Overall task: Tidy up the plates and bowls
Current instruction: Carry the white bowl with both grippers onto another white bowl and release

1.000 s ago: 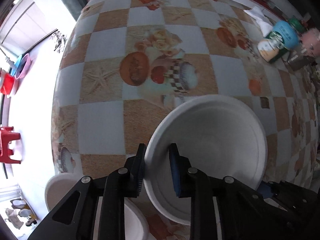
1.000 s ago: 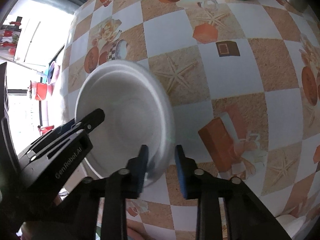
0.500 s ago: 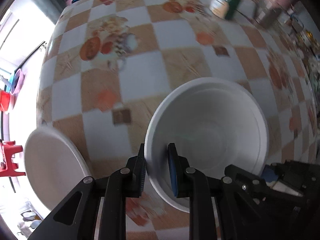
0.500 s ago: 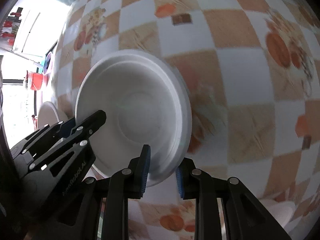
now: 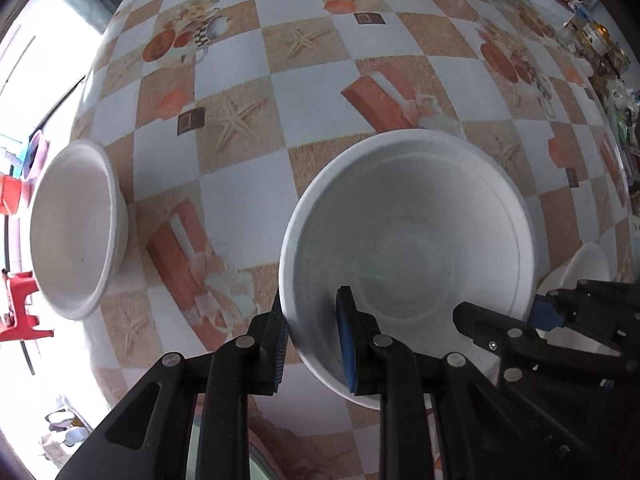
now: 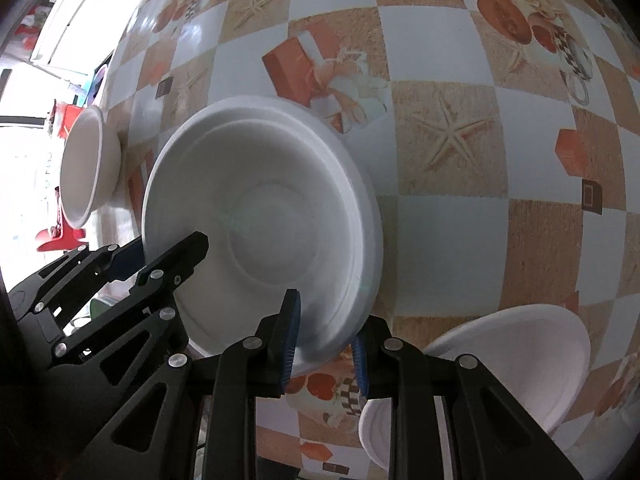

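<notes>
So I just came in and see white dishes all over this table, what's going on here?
A person is sorting foam dishes with a handheld claw in each hand. Both claws grip the same white bowl above the checkered tablecloth: the left claw is shut on its near rim, the right claw is shut on the opposite rim. Another bowl sits near the table's left edge, and more white dishes lie to the right.

Daylight floods in from my left, blowing out that side in both views. Table (image 5: 320, 80) evenly lit, soft shadows, sheen on its left edge. Heavy fisheye bend and dark corners. Bowl rim (image 5: 292, 208) slightly motion-smeared; faint green flare inside.
</notes>
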The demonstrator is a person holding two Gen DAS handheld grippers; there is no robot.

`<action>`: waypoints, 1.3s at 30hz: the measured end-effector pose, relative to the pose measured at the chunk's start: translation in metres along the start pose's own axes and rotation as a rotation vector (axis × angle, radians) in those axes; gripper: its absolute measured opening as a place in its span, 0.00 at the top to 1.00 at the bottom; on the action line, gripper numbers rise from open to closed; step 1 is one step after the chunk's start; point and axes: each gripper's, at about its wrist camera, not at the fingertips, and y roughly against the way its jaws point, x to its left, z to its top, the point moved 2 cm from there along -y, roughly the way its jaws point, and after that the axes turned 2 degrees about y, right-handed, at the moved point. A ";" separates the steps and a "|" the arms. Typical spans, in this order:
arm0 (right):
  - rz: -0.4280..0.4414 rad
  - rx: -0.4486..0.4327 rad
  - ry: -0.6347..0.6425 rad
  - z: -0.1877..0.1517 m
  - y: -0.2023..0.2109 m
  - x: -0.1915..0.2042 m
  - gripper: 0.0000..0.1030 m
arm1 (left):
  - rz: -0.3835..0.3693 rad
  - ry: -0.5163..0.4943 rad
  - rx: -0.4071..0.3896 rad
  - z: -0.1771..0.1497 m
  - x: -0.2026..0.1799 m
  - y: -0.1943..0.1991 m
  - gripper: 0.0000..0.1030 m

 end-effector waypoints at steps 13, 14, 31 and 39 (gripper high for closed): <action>0.036 -0.089 0.065 -0.031 0.044 -0.001 0.75 | 0.012 0.105 -0.125 -0.038 -0.001 0.063 0.77; 0.035 -0.101 0.066 -0.036 0.052 -0.005 0.75 | 0.008 0.104 -0.131 -0.039 -0.001 0.068 0.77; -0.040 -0.111 -0.121 -0.097 0.085 -0.105 0.75 | -0.108 -0.139 -0.098 -0.041 -0.119 0.068 0.77; -0.041 -0.097 -0.147 -0.104 0.074 -0.117 0.75 | -0.108 -0.155 -0.063 -0.045 -0.132 0.055 0.77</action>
